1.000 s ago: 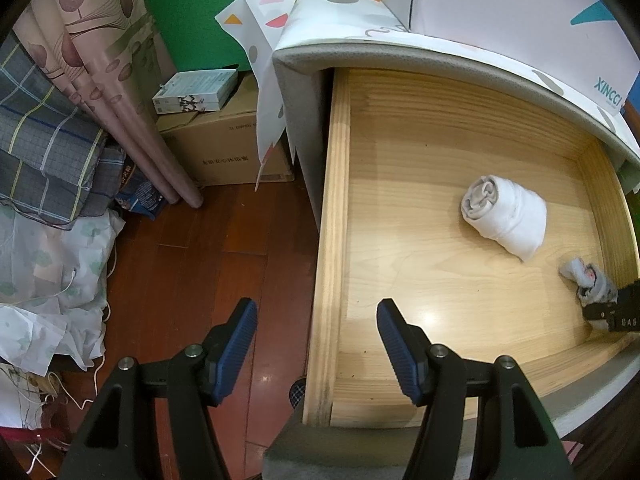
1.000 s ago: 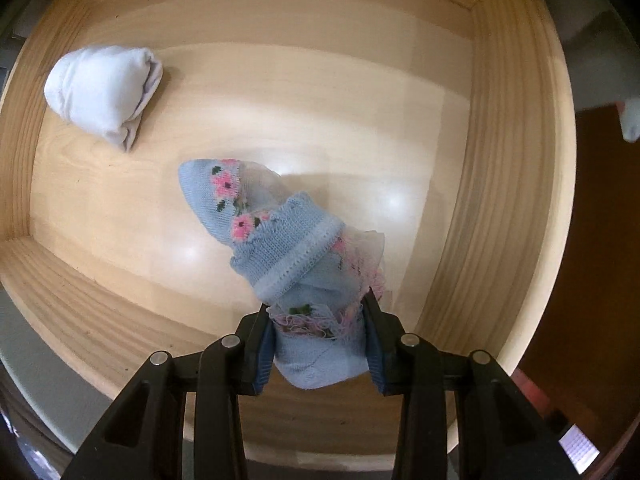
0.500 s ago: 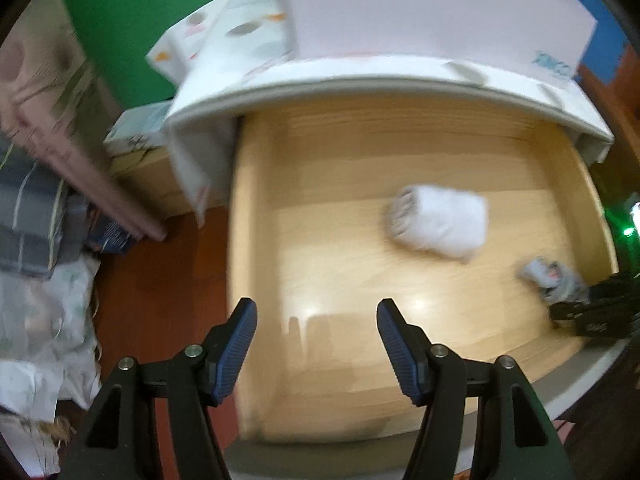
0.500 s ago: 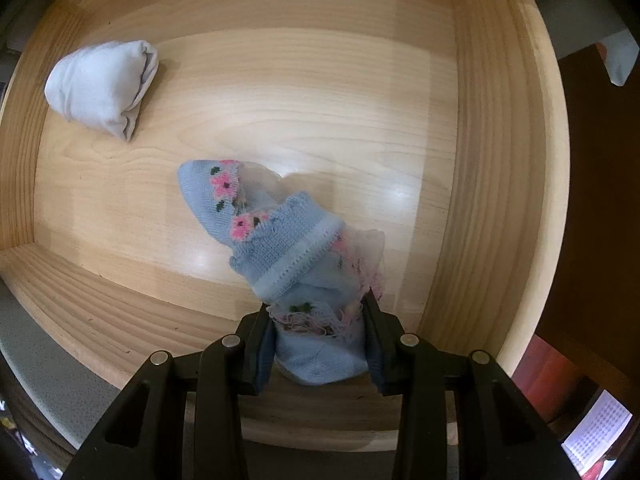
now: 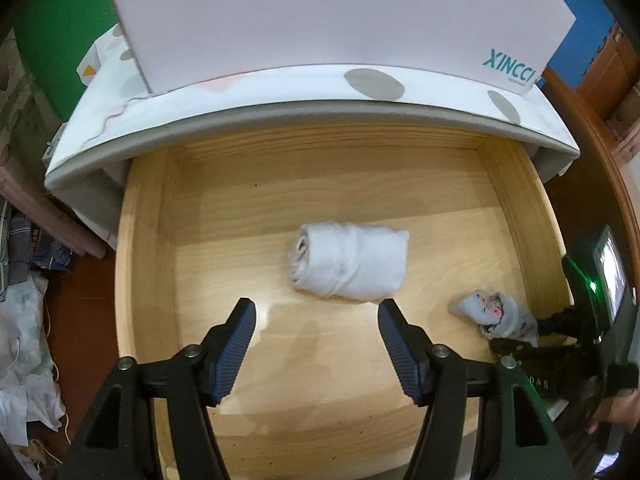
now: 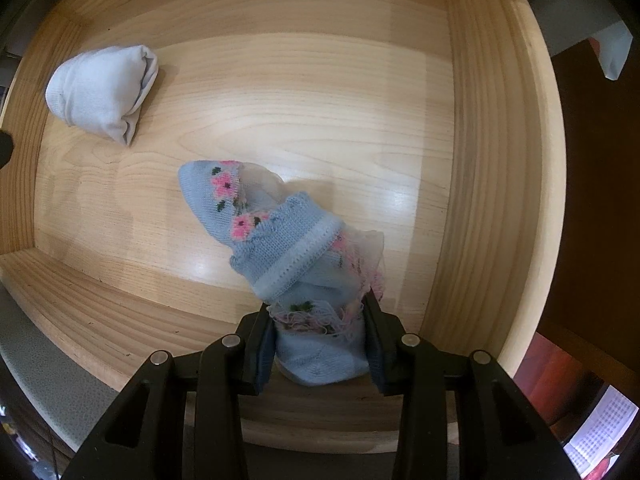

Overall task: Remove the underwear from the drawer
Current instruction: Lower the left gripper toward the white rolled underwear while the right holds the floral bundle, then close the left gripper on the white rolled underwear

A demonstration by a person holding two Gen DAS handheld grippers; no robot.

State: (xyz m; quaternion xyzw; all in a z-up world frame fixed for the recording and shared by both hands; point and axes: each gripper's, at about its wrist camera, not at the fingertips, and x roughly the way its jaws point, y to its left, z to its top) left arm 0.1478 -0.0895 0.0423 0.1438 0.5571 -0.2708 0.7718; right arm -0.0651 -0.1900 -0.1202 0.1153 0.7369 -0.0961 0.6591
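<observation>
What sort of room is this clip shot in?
Probably a bedroom or storage corner at home: an open wooden drawer holding a rolled white garment, with piled fabrics on the wooden floor.

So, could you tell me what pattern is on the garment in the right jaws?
Light blue knit with pink flowers, clearest in the right wrist view.

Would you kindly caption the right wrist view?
Right tool grips blue floral garment in wooden drawer.
</observation>
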